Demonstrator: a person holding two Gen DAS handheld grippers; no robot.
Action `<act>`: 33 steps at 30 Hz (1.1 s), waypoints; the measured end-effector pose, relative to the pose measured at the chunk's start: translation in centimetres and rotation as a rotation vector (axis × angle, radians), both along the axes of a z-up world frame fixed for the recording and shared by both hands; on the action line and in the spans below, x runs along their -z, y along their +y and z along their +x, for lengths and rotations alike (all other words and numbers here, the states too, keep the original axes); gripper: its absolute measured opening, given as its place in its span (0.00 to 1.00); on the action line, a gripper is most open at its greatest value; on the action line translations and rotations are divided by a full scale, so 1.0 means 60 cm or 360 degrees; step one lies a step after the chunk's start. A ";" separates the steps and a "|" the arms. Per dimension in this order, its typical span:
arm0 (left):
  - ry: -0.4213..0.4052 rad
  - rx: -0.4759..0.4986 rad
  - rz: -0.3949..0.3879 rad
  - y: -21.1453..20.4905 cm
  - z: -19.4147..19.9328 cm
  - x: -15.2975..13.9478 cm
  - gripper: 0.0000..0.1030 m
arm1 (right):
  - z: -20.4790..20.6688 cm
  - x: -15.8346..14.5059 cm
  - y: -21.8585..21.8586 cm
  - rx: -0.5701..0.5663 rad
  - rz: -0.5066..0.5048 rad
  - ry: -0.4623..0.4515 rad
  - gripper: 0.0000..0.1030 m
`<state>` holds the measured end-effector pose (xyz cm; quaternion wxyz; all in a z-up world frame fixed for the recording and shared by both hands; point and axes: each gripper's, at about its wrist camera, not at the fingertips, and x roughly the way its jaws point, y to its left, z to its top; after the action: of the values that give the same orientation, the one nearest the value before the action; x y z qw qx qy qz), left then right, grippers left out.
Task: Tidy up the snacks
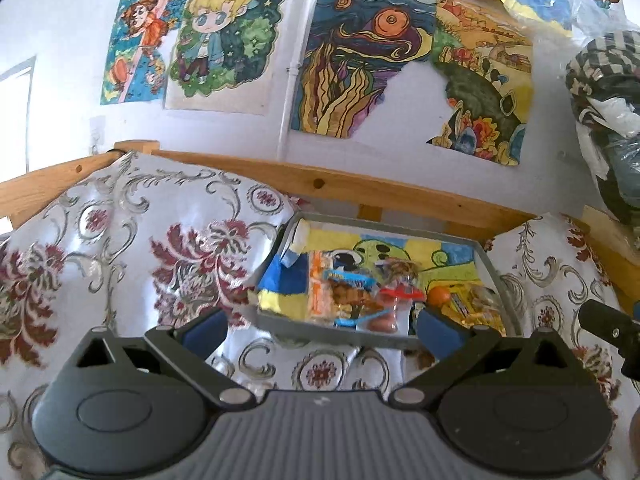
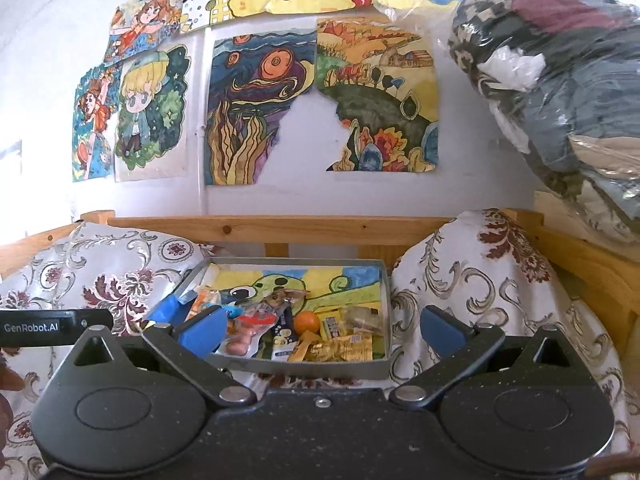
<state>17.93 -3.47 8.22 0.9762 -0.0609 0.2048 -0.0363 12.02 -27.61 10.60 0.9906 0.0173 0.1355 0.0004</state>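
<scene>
on my left i note the left gripper (image 1: 322, 330), jaws spread wide and empty, held just short of the grey tray (image 1: 494, 276). the tray rests on the floral cloth (image 1: 132, 240), in front of the wooden rail (image 2: 280, 230). the snacks sit inside it: an orange packet (image 2: 206, 300), a sausage pack (image 2: 244, 340), a small orange (image 2: 307, 323), yellow wrappers (image 2: 344, 350). to the right, the right gripper (image 2: 320, 332) hangs released as well, gripping nothing, its fingers either side of the tray's near edge.
</scene>
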 end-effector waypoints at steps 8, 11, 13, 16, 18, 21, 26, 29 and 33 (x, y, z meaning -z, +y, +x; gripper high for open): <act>0.0048 -0.0008 -0.0002 0.000 -0.060 0.011 1.00 | -0.059 0.014 0.000 0.0009 0.0026 0.0034 0.99; 0.0106 -0.0036 0.0015 0.000 -0.077 0.016 1.00 | -0.078 0.021 0.000 0.0011 0.0035 0.0053 0.99; 0.0132 -0.0065 -0.0011 0.004 -0.091 0.017 1.00 | -0.092 0.027 0.001 0.0021 0.0044 0.0064 0.99; 0.0171 -0.0087 -0.0049 0.012 -0.111 0.021 1.00 | -0.110 0.035 0.002 0.0029 0.0053 0.0081 0.99; 0.0184 -0.0106 -0.0044 0.016 -0.125 0.023 1.00 | -0.122 0.040 0.003 0.0035 0.0053 0.0082 0.99; 0.0179 -0.0117 -0.0010 0.019 -0.142 0.028 1.00 | -0.145 0.050 0.005 0.0028 0.0062 0.0085 0.99; 0.0162 -0.0133 0.0021 0.021 -0.162 0.039 1.00 | -0.167 0.060 0.009 -0.0007 0.0051 0.0130 0.99; 0.0165 -0.0132 0.0009 0.020 -0.170 0.043 1.00 | -0.179 0.061 0.012 -0.0010 0.0032 0.0120 0.99; 0.0169 -0.0107 0.0044 0.015 -0.179 0.050 1.00 | -0.183 0.067 0.014 -0.0013 0.0059 0.0153 0.99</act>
<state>7.18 -2.55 5.22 0.9654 -0.0561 0.2547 0.0026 1.05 -26.77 6.60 0.9825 0.0351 0.1830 0.0060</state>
